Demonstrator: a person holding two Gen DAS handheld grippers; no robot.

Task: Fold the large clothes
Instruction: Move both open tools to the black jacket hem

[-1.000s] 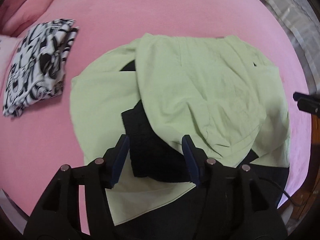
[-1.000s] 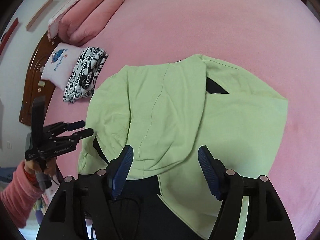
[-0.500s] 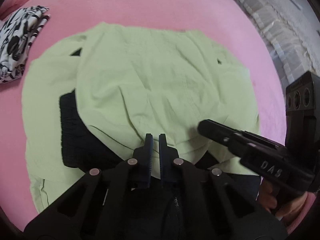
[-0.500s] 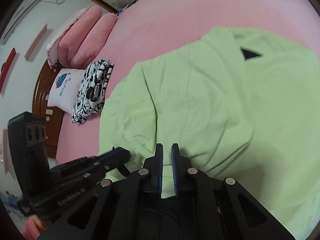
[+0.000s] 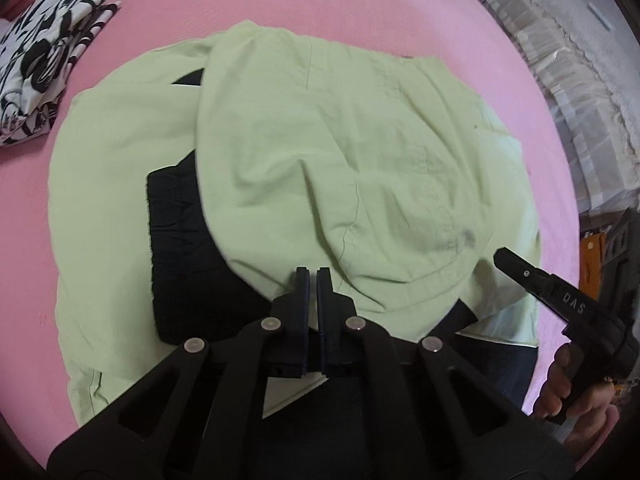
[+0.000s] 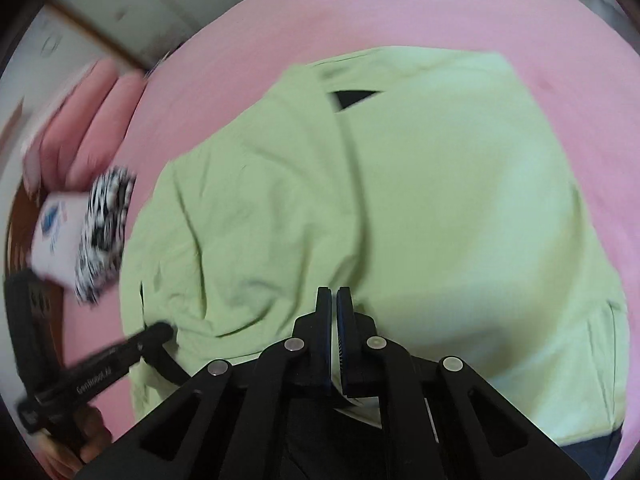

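Observation:
A large light-green garment (image 5: 340, 152) with a black lining (image 5: 184, 248) lies spread on the pink bed; it also fills the right wrist view (image 6: 400, 208). My left gripper (image 5: 313, 280) is shut on the near edge of its folded-over top layer. My right gripper (image 6: 334, 300) is shut on the garment's near edge too. Each gripper shows in the other's view: the right one (image 5: 560, 300) at the garment's right side, the left one (image 6: 100, 368) at its left side. The right wrist view is blurred.
A folded black-and-white patterned cloth (image 5: 44, 60) lies on the pink bed (image 5: 320, 4) at the far left. Pink pillows (image 6: 80, 120) and a white cushion (image 6: 56, 228) sit by the wooden headboard. Stacked white bedding (image 5: 568, 60) stands beyond the bed's right edge.
Both grippers went from open to shut on the garment's near edge. Since then the views have shifted; the right wrist view swung and blurred.

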